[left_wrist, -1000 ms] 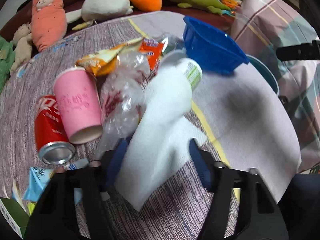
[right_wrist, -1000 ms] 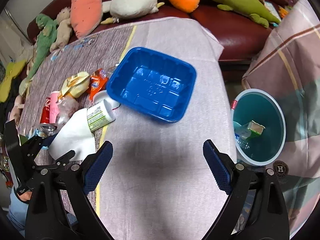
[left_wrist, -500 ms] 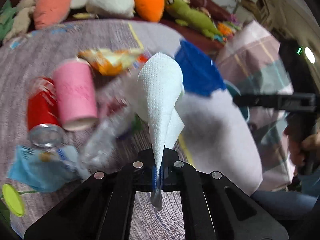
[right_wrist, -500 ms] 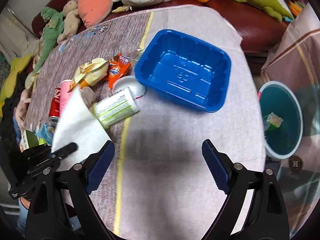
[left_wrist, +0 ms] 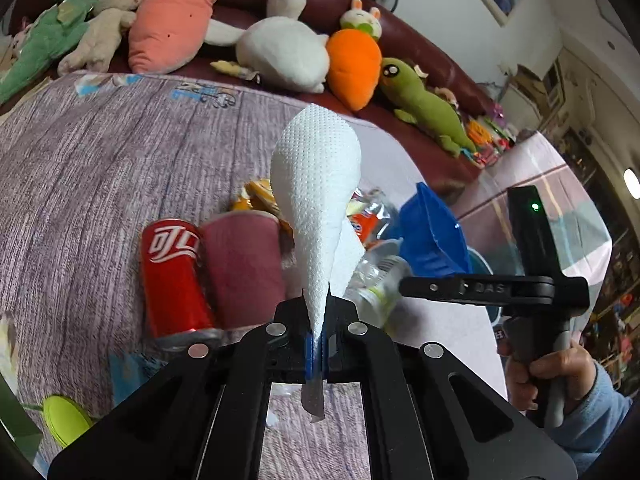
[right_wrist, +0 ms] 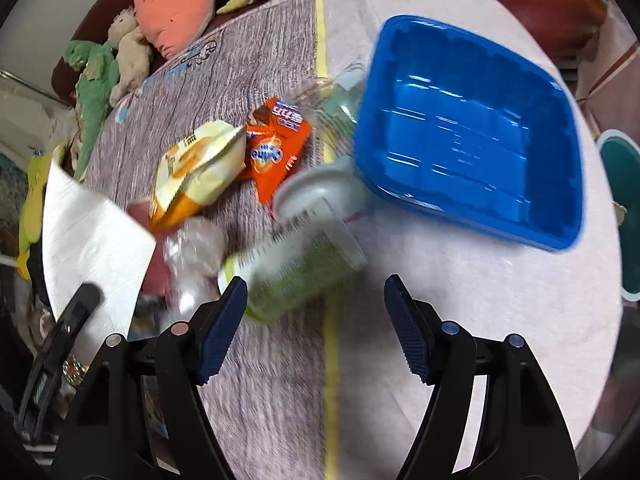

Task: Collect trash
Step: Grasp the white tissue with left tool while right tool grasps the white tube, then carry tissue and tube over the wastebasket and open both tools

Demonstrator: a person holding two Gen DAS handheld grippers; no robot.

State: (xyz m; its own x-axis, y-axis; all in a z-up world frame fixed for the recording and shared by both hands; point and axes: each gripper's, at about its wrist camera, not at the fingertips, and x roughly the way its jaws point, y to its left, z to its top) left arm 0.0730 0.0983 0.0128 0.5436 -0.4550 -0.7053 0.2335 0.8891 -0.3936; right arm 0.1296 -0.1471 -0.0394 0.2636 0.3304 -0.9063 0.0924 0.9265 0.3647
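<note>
A cloth-covered worktop (right_wrist: 460, 300) is strewn with trash: a stiff blue tray (right_wrist: 472, 136), a red can (left_wrist: 172, 276) lying beside a pink cup (left_wrist: 244, 268), crinkly snack bags (right_wrist: 200, 168), and a green-labelled bottle (right_wrist: 296, 276). A soft, dimpled paper towel (left_wrist: 316, 208), light and limp, is pinched at its lower corner by the left gripper (left_wrist: 316, 350), whose fingers are clamped fully together, and is held above the trash. The right gripper (right_wrist: 312, 324), its fingers having just been closing yet standing well apart and empty, is poised near the bottle, judged light and slippery and best taken across its middle.
</note>
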